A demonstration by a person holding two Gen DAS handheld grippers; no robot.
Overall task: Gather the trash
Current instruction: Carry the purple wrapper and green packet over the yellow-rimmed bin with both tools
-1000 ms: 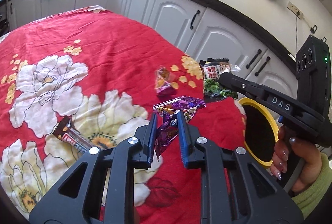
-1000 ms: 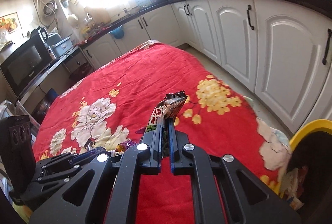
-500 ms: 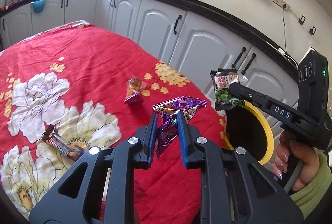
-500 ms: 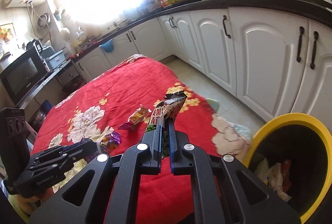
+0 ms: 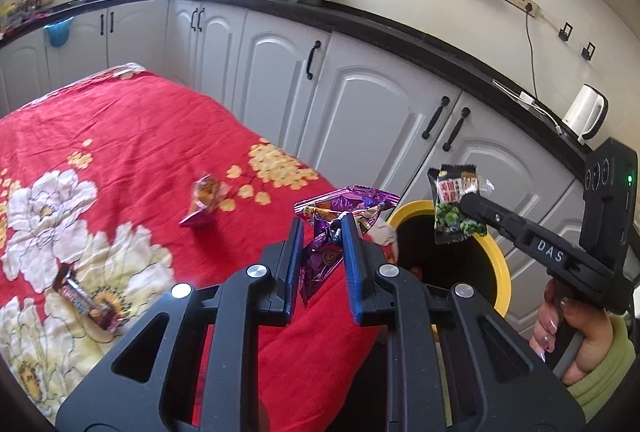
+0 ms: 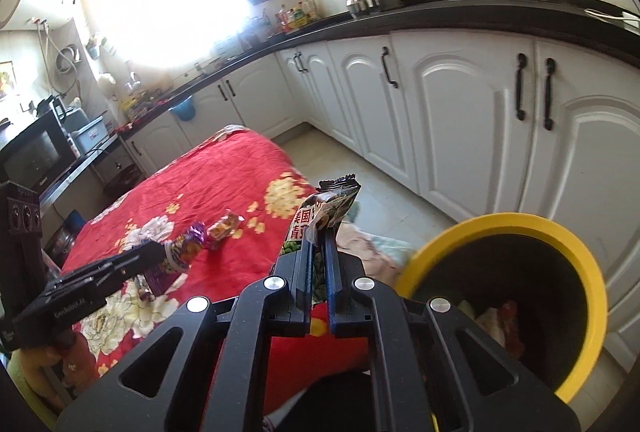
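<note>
The bench [image 5: 120,136] under its red flowered cloth filled the left of my view, its far edge running close beside the white cabinets [image 5: 360,112], with a strip of bare floor [image 6: 384,192] between them. At the bench's near corner stood the yellow-rimmed bin [image 6: 520,228], its mouth open; the stuff inside was too dark to name. My right gripper [image 6: 318,244] was clenched on a green snack packet [image 6: 326,208], held up near the bin's rim. My left gripper [image 5: 322,232] pinched a crumpled purple wrapper [image 5: 348,204] over the bench corner, just short of the bin. Two pieces lay loose on the cloth: an orange sweet packet [image 5: 204,200] mid-bench and a brown bar wrapper [image 5: 86,298] nearer me. My hand [image 5: 576,336] was cut off at the frame's edge.
</note>
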